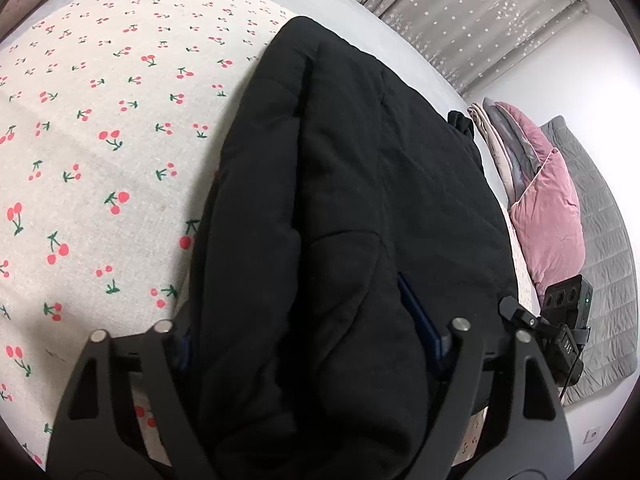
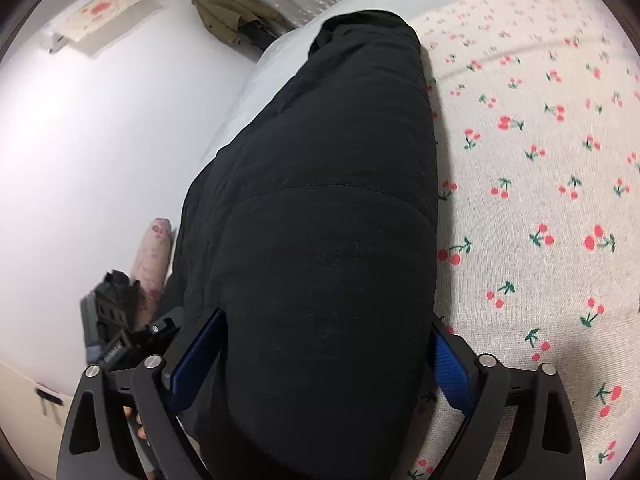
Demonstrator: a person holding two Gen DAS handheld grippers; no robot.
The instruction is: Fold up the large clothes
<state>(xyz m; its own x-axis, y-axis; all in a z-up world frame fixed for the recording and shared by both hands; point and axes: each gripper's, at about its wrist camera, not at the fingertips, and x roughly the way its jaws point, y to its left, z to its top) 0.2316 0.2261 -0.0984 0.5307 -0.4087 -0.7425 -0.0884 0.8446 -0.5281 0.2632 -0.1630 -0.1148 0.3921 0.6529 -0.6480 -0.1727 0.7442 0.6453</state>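
Bed with cherry-print sheet [image 1: 100, 152], folded black padded coat [image 1: 360, 200] lying on it, pink pillow [image 1: 548, 216] beside, left tongs [image 1: 312, 344] and right tongs [image 2: 320, 356] each spread wide around a coat end, grip unclear.

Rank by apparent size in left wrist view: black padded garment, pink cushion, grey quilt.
1. black padded garment, fills the frame, though nearest the camera.
2-3. pink cushion and grey quilt: unsure; the quilt is cut by the fisheye edge.
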